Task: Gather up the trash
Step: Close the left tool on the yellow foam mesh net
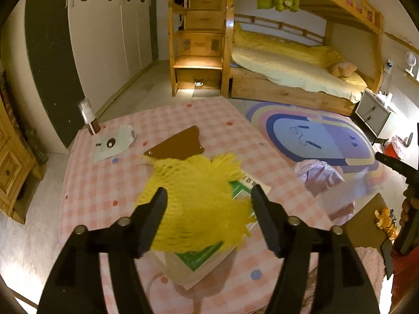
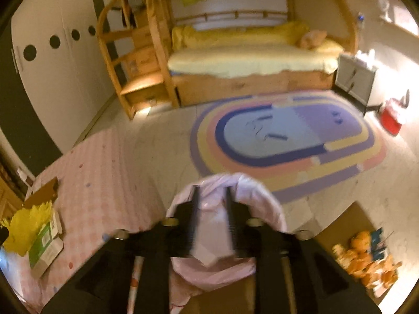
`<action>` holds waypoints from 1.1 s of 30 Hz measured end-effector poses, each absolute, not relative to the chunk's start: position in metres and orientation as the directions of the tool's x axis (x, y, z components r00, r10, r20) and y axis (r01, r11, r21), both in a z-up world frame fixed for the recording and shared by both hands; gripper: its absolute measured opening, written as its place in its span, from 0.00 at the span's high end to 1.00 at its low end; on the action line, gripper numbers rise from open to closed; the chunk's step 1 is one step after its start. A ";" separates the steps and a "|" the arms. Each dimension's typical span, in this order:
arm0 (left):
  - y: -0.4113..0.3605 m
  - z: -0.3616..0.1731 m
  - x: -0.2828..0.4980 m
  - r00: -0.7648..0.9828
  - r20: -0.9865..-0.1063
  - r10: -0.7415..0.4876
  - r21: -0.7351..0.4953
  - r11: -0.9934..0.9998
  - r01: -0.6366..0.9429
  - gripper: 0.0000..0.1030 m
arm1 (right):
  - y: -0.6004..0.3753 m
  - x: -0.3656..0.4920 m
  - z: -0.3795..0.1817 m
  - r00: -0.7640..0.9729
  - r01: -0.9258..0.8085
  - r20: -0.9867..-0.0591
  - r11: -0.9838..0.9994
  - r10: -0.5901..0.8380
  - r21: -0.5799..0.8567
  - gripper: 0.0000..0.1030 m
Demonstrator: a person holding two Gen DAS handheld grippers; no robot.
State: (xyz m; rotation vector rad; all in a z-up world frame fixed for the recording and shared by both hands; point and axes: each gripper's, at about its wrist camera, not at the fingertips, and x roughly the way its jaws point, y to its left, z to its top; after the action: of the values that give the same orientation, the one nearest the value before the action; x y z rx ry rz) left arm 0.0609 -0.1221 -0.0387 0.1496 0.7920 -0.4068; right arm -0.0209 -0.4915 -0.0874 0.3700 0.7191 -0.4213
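Left gripper [image 1: 209, 218] spread wide above yellow tassel [image 1: 193, 204], lined up to grab it. Tassel lies on green box [image 1: 207, 255], on pink checked cloth [image 1: 104, 183]. Right gripper [image 2: 211, 225] pinching pink bag [image 2: 227, 209], mouth held up beside cloth, likely ready for trash.
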 end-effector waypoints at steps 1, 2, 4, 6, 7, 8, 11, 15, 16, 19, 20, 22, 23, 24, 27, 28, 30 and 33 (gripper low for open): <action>-0.120 -0.042 0.061 0.627 -0.720 -0.295 -0.020 0.913 0.407 0.33 | -0.486 -0.019 -0.088 0.676 0.480 -0.701 0.858 -0.227 0.185 0.70; -0.118 -0.044 0.060 0.629 -0.721 -0.289 -0.016 0.916 0.402 0.29 | -0.482 -0.019 -0.089 0.677 0.468 -0.705 0.862 -0.209 0.194 0.69; -0.113 -0.048 0.058 0.634 -0.720 -0.282 -0.010 0.918 0.397 0.26 | -0.466 -0.019 -0.088 0.685 0.433 -0.713 0.872 -0.153 0.229 0.64; -0.105 -0.052 0.056 0.636 -0.722 -0.271 -0.006 0.922 0.386 0.23 | -0.447 -0.017 -0.086 0.692 0.385 -0.715 0.890 -0.102 0.246 0.60; -0.102 -0.052 0.056 0.635 -0.724 -0.269 -0.007 0.924 0.383 0.20 | -0.435 -0.015 -0.084 0.696 0.358 -0.713 0.901 -0.081 0.247 0.60; -0.097 -0.053 0.055 0.635 -0.726 -0.266 -0.008 0.925 0.379 0.18 | -0.421 -0.013 -0.081 0.700 0.323 -0.712 0.914 -0.056 0.247 0.59; -0.084 -0.057 0.051 0.639 -0.724 -0.259 -0.010 0.931 0.366 0.18 | -0.390 -0.006 -0.073 0.708 0.241 -0.706 0.941 -0.003 0.237 0.58; -0.069 -0.060 0.045 0.631 -0.729 -0.264 -0.029 0.934 0.356 0.18 | -0.353 0.002 -0.066 0.707 0.154 -0.706 0.962 0.051 0.224 0.58; -0.066 -0.060 0.044 0.628 -0.731 -0.267 -0.036 0.934 0.355 0.18 | -0.348 0.003 -0.065 0.705 0.143 -0.707 0.965 0.058 0.222 0.58; -0.059 -0.060 0.043 0.623 -0.730 -0.279 -0.057 0.934 0.353 0.17 | -0.333 0.005 -0.062 0.698 0.109 -0.712 0.971 0.077 0.211 0.58; -0.058 -0.060 0.041 0.622 -0.729 -0.286 -0.065 0.933 0.353 0.17 | -0.329 0.005 -0.061 0.697 0.103 -0.712 0.973 0.077 0.206 0.58; -0.056 -0.055 0.034 0.623 -0.719 -0.309 -0.084 0.928 0.363 0.15 | -0.321 0.004 -0.059 0.697 0.094 -0.713 0.975 0.078 0.199 0.58; -0.056 -0.053 0.031 0.625 -0.711 -0.321 -0.089 0.924 0.373 0.15 | -0.318 0.004 -0.058 0.697 0.093 -0.713 0.976 0.078 0.198 0.58; -0.057 -0.049 0.028 0.632 -0.701 -0.330 -0.089 0.920 0.381 0.15 | -0.316 0.004 -0.057 0.696 0.091 -0.714 0.977 0.078 0.195 0.58; -0.062 -0.039 0.022 0.656 -0.675 -0.338 -0.075 0.916 0.395 0.15 | -0.311 0.005 -0.057 0.696 0.083 -0.713 0.978 0.082 0.193 0.57; -0.065 -0.038 0.023 0.663 -0.672 -0.329 -0.060 0.917 0.395 0.15 | -0.309 0.005 -0.056 0.696 0.081 -0.713 0.978 0.084 0.194 0.57; -0.076 -0.041 0.030 0.677 -0.684 -0.271 0.009 0.925 0.380 0.15 | -0.305 0.005 -0.056 0.697 0.074 -0.711 0.978 0.089 0.195 0.57; -0.089 -0.054 0.042 0.657 -0.711 -0.251 0.029 0.922 0.385 0.15 | -0.300 0.003 -0.055 0.694 0.064 -0.713 0.979 0.094 0.191 0.57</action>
State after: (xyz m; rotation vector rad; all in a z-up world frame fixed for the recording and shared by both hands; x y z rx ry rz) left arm 0.0423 -0.0889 -0.0536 0.1839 0.7749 -0.3628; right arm 0.0032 -0.3002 -0.0554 0.2081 0.8047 0.0172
